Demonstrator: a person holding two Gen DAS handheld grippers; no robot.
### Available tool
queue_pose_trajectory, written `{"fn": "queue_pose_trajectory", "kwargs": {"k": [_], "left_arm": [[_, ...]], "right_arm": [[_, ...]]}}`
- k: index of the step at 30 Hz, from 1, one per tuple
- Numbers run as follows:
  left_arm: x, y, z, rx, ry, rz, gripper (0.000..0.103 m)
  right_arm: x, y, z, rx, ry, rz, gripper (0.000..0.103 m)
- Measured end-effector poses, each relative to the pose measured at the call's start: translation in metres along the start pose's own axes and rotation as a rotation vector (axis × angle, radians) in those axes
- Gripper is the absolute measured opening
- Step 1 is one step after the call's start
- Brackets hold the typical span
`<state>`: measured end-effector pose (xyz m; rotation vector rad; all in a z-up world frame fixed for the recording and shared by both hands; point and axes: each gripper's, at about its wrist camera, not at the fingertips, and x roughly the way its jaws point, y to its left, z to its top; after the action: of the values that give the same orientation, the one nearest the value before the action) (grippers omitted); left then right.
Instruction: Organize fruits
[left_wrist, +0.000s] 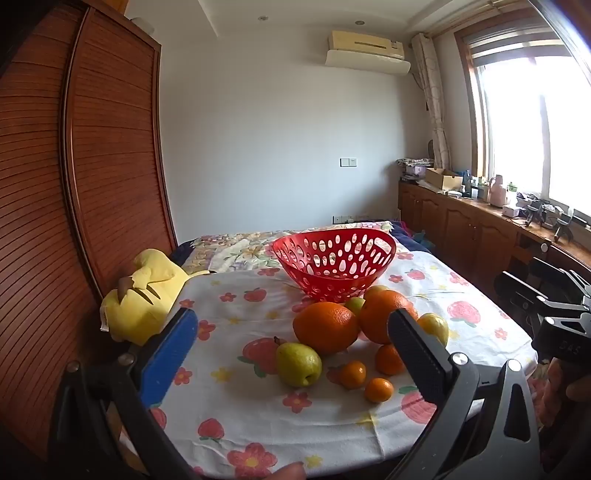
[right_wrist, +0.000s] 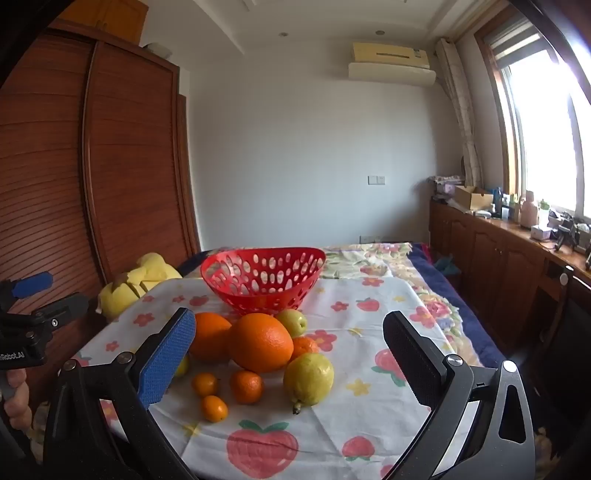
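A red perforated basket (left_wrist: 334, 260) (right_wrist: 263, 277) stands empty on the flowered tablecloth (left_wrist: 229, 406). In front of it lies a pile of fruit: two large oranges (left_wrist: 325, 326) (right_wrist: 260, 341), a green pear (left_wrist: 298, 363), a yellow lemon (right_wrist: 308, 378), a small green fruit (right_wrist: 292, 322) and several small mandarins (left_wrist: 352, 373) (right_wrist: 246, 386). My left gripper (left_wrist: 295, 343) is open and empty, held short of the fruit. My right gripper (right_wrist: 291, 345) is open and empty, also short of the pile. The left gripper shows at the left edge of the right wrist view (right_wrist: 33, 295).
A yellow plush toy (left_wrist: 142, 295) (right_wrist: 136, 284) lies at the table's left edge beside a wooden wardrobe (left_wrist: 74, 184). A wooden sideboard (left_wrist: 480, 221) with clutter runs under the window on the right. A bed with a flowered cover (right_wrist: 369, 254) lies behind the table.
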<state>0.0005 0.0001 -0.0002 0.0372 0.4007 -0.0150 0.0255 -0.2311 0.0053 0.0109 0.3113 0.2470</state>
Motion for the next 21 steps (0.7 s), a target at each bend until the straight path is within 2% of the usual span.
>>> {"fn": "queue_pose_trajectory", "kwargs": {"k": [21], "left_arm": [[-0.008,-0.006,0.001,-0.002,-0.012,0.002,0.103]], "right_arm": [[0.002,0.002,-0.001,-0.009,0.011,-0.01,0.103]]}}
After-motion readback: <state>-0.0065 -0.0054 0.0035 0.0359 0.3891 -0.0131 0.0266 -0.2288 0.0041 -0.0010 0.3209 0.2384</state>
